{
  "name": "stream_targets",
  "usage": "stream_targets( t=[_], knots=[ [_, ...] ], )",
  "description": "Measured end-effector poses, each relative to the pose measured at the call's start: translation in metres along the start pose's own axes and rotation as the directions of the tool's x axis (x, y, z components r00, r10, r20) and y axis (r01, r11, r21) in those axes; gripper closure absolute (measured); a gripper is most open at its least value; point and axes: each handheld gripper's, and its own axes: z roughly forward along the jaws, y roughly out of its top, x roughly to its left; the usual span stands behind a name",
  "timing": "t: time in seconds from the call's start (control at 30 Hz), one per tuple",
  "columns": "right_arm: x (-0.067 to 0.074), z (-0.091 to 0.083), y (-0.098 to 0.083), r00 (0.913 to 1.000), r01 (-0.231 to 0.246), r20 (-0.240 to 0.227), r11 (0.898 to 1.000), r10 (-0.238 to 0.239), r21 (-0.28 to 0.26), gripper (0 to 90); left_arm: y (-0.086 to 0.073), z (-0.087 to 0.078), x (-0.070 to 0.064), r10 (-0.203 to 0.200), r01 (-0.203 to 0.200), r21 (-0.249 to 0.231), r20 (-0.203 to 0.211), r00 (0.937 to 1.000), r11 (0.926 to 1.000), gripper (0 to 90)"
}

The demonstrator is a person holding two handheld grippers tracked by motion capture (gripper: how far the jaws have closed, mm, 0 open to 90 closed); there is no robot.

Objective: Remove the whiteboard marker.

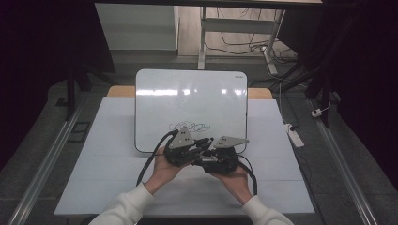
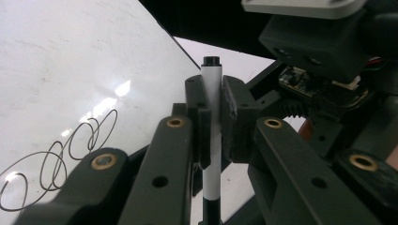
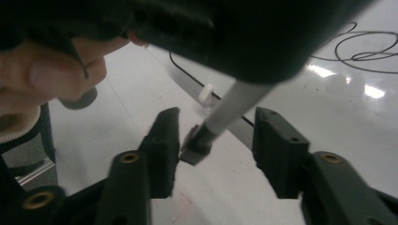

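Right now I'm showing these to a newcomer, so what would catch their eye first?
The two grippers meeting at the near edge of the whiteboard: the left gripper clamps a white marker upright, and the marker's dark end sits between the right gripper's open jaws. Next, the black scribble low on the board.

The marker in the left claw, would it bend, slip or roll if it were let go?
The marker looks like a stiff, straight plastic tube, so it probably won't bend. Its smooth barrel might slip in the left claw if bumped. Being round, it would likely roll on the glossy whiteboard.
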Motion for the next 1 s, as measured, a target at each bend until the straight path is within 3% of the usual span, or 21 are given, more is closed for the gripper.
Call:
stream_targets(
  t=[0.17,0.2,0.5,0.57,0.63,0.73,0.83,0.87,0.9,0.93,1.0],
  knots=[
    [-0.002,0.004,0.003,0.9985,-0.05,-0.019,0.999,0.051,0.017,64.5,-0.001,0.003,-0.003,0.013,-0.013,0.009,-0.012,0.9998,0.9999,81.1],
    [-0.003,0.005,0.003,0.998,-0.058,-0.023,0.998,0.059,0.033,70.7,-0.001,0.004,-0.004,0.022,-0.022,0.013,-0.016,0.9996,0.9997,81.1],
    [-0.01,0.006,0.001,0.995,-0.096,-0.019,0.993,0.098,0.066,77.0,-0.001,0.006,-0.007,0.038,-0.037,0.022,-0.016,0.9992,0.9991,80.3],
    [-0.01,0.006,0.0,0.9955,-0.092,-0.018,0.994,0.093,0.064,77.2,-0.001,0.006,-0.006,0.022,-0.022,0.021,-0.003,0.9998,0.9995,78.0],
    [-0.01,0.005,0.0,0.996,-0.087,-0.015,0.995,0.088,0.057,77.3,-0.001,0.004,-0.005,-0.007,0.007,0.009,0.014,0.9999,0.9999,67.7],
    [-0.011,0.003,-0.001,0.9967,-0.08,-0.011,0.996,0.081,0.04,77.3,-0.002,-0.001,-0.004,-0.014,0.014,0.003,0.011,0.9999,0.9999,56.4],
    [-0.016,-0.004,-0.001,0.9972,-0.075,0.0,0.997,0.075,-0.005,77.4,-0.007,-0.016,0.0,-0.031,0.031,-0.001,-0.008,0.9995,0.9995,49.2],
    [-0.017,-0.006,-0.001,0.9972,-0.075,0.004,0.997,0.075,-0.013,77.4,-0.013,-0.028,0.005,-0.057,0.057,0.0,-0.023,0.9981,0.9984,47.4],
    [-0.019,-0.007,-0.001,0.9972,-0.074,0.005,0.997,0.074,-0.022,77.4,-0.013,-0.028,0.005,-0.057,0.057,0.0,-0.023,0.9981,0.9984,46.0],
    [-0.02,-0.009,-0.001,0.9973,-0.072,0.006,0.997,0.073,-0.03,77.4,-0.021,-0.04,0.01,-0.087,0.088,0.018,-0.037,0.9955,0.996,44.4],
    [-0.021,-0.011,-0.001,0.9978,-0.065,0.011,0.997,0.065,-0.039,77.4,-0.026,-0.046,0.012,-0.098,0.099,0.025,-0.047,0.9941,0.9948,42.8]
  ],
)
